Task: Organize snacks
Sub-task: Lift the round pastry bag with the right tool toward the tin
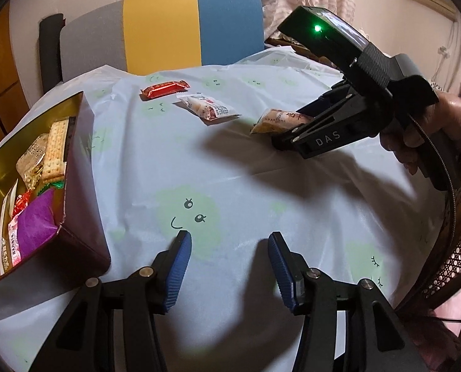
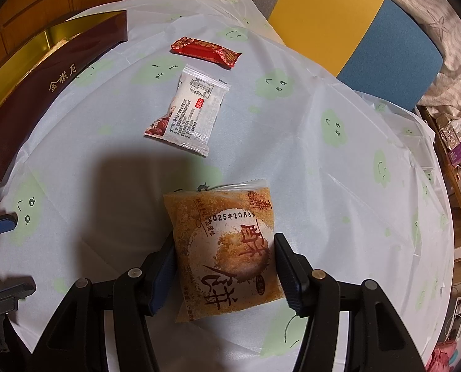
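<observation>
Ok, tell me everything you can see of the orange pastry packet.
The pastry packet is a squarish pouch of glossy plastic film, orange-brown with a pale round patch, dark brush-style Chinese characters and a stamped date. A clear crimped seal runs along its far edge. It looks puffed and unopened. The right tool has its two fingers against the packet's left and right sides, gripping it. In the left wrist view it juts from the tool with its far end low, near or on the tablecloth.

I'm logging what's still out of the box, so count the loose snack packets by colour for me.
Red candy wrapper: 1
White packet: 1
Orange-brown pastry packet, between the right tool's fingers: 1
Total: 3
</observation>
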`<state>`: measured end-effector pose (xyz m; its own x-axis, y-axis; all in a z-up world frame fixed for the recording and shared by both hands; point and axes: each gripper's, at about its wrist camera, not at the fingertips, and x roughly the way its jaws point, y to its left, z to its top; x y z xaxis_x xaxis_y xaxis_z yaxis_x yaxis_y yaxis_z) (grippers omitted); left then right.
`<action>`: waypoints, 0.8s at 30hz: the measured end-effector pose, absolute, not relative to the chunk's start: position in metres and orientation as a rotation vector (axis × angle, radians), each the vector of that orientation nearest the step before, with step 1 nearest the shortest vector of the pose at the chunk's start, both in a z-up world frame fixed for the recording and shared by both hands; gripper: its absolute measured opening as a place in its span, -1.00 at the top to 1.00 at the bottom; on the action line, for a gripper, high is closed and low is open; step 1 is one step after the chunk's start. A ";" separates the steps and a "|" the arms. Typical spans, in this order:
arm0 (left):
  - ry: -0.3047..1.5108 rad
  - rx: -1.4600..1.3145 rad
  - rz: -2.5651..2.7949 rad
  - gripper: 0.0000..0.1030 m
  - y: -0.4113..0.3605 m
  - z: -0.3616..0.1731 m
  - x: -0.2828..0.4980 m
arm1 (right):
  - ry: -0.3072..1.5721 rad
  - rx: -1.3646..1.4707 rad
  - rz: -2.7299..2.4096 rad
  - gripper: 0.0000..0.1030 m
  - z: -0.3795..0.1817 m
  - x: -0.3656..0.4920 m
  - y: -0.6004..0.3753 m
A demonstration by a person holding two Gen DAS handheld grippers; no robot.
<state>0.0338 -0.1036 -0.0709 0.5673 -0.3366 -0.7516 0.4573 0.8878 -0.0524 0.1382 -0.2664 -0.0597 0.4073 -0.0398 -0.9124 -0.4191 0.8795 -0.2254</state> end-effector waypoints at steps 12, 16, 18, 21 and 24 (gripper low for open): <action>0.839 0.105 -0.476 -0.02 -0.098 -0.071 0.033 | 1.133 -0.457 0.254 -0.16 -0.060 0.138 -0.268; 0.829 0.099 -0.481 -0.02 -0.094 -0.072 0.031 | 1.132 -0.445 0.251 -0.16 -0.060 0.139 -0.269; 0.821 0.103 -0.486 -0.02 -0.093 -0.072 0.029 | 1.134 -0.436 0.248 -0.16 -0.061 0.140 -0.271; 0.807 0.102 -0.497 -0.02 -0.092 -0.074 0.028 | 1.145 -0.414 0.229 -0.16 -0.060 0.141 -0.272; 0.800 0.094 -0.505 -0.02 -0.091 -0.074 0.027 | 1.164 -0.395 0.199 -0.15 -0.059 0.144 -0.270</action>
<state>0.0272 -0.0905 -0.0742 0.5856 -0.3975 -0.7065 0.4670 0.8778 -0.1068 0.1441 -0.2703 -0.0593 0.3883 -0.0501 -0.9202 -0.3531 0.9142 -0.1987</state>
